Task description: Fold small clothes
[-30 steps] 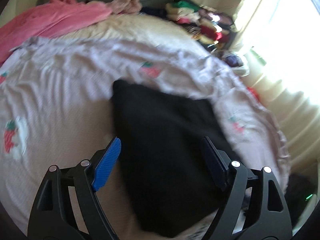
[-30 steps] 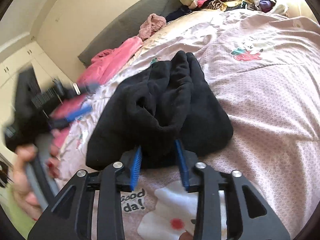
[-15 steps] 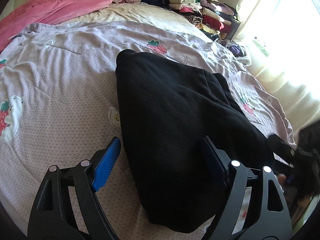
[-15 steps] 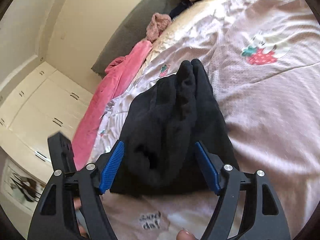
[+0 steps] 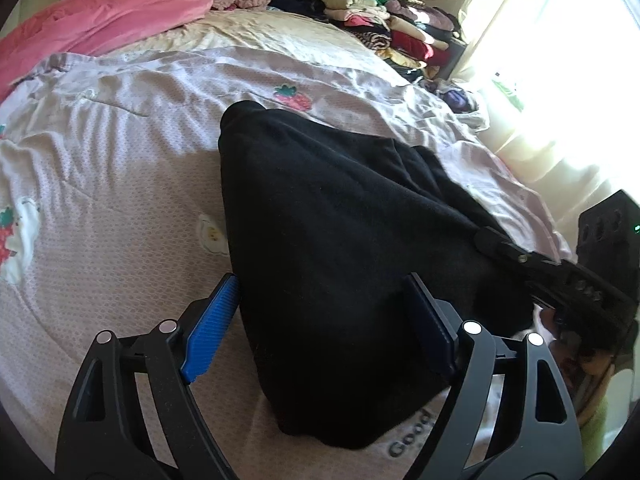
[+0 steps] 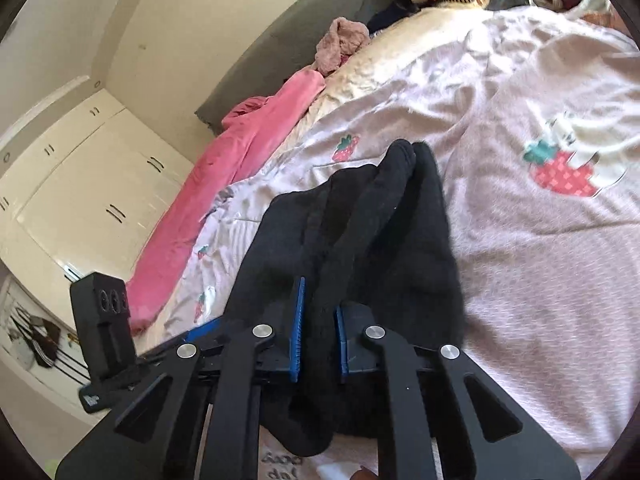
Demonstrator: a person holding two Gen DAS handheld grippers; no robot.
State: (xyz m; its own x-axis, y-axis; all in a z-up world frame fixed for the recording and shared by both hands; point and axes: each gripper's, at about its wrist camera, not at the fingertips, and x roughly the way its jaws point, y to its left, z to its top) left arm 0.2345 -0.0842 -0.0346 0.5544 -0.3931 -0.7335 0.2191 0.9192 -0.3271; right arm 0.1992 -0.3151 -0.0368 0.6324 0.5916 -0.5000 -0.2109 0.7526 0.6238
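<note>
**Right tool pinches black garment on the bed**

Left wrist view: the left gripper (image 5: 320,320) spreads wide over the black garment (image 5: 332,240) on the pink bedspread (image 5: 100,200), jaws opening.

Right wrist view: the right gripper (image 6: 319,342) is closing, pads clamping a fold of it.

I look across a bed (image 5: 120,184) covered in a pale pink strawberry-print sheet (image 6: 540,240), a grey headboard (image 6: 280,52) behind it. Cream walls (image 6: 180,12) meet white cupboard doors (image 6: 92,184), and bright sun floods through a curtained window (image 5: 560,80).
</note>
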